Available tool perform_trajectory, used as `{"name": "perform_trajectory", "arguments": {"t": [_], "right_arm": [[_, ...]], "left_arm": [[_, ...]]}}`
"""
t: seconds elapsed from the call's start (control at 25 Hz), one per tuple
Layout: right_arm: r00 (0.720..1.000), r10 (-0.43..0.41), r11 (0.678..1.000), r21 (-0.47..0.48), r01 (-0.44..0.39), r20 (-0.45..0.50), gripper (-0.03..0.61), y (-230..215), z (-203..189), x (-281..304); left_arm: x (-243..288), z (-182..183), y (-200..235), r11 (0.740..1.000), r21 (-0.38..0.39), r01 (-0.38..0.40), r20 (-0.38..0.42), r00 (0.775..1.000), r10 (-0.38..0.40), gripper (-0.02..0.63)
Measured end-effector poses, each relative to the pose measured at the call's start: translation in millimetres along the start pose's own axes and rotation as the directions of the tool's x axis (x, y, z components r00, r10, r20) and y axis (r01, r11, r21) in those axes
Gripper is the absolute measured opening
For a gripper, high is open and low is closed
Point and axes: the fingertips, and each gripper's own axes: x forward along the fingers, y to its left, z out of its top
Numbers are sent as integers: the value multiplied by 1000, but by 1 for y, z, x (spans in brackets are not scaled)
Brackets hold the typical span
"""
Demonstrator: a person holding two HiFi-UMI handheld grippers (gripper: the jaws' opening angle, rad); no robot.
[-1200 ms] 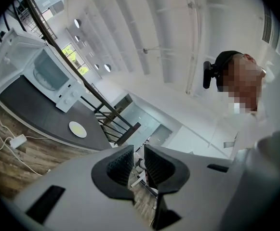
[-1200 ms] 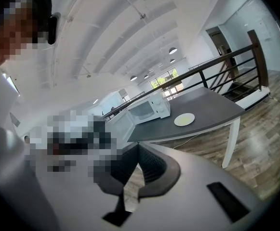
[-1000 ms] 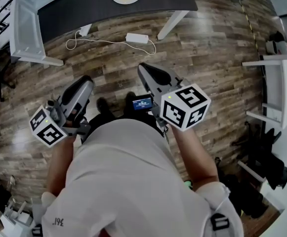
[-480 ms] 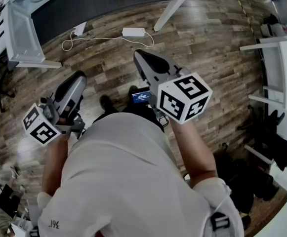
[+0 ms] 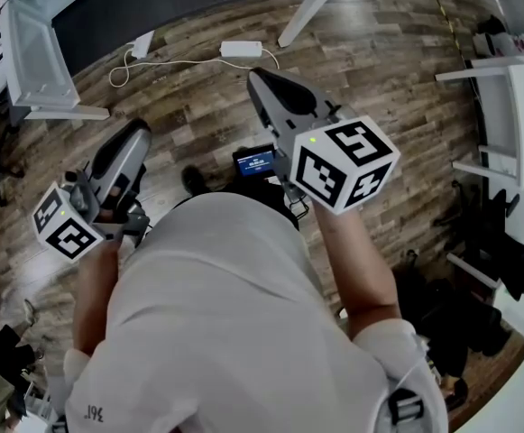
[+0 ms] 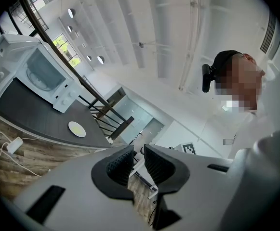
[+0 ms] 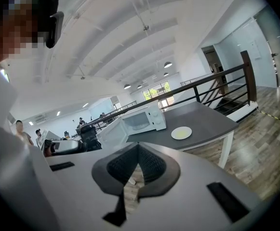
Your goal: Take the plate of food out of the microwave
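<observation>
Plate [image 7: 181, 133]: round, white, yellow food on it. It's NOT in the microwave [image 7: 142, 119]. It sits flat on the dark table [image 7: 210, 122], just right of the oven in the right gripper view, w/ a small gap btwn them. Oven door [image 7: 112, 133] hangs open to the left; can't make out anything inside. So, judging by how things lie, the take-out looks done.

Now the grippers. Right gripper [image 7: 138, 145]: clenched, pads meet at the tip, nothing in them. Left gripper [image 6: 139, 149]: pads a narrow slit apart, only floor showing thru, nothing held. Both are tucked in by the person's white shirt [image 5: 234, 314], well back from the table, w/ bare wood floor and a charger w/ cable [image 5: 241, 49] in btwn.

Key relation: plate lies ahead of and above both gripper tips. In the right gripper view it's up and right of the closed jaws; in the left gripper view it's off at mid-left, well to the side of where the jaws point. In the head view it just clips the top edge, centre. Right gripper's tip sits nearer it, I'd say, and points more its way.

Plate's round, so no long axis to line up; any approach would be at the rim, low and level. Right jaws would need to open first.
</observation>
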Motion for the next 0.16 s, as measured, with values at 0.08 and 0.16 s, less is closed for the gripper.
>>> {"name": "perform_trajectory", "arguments": {"t": [0.08, 0.16], "right_arm": [[1000, -2, 1000, -3, 2, 0, 2, 1, -1, 1], [1000, -3, 1000, -5, 3, 0, 2, 3, -2, 3]], "left_arm": [[-2, -1, 1, 1000, -1, 2, -1, 1000, -2, 72], [-5, -1, 3, 1000, -3, 2, -1, 1000, -2, 72]]}}
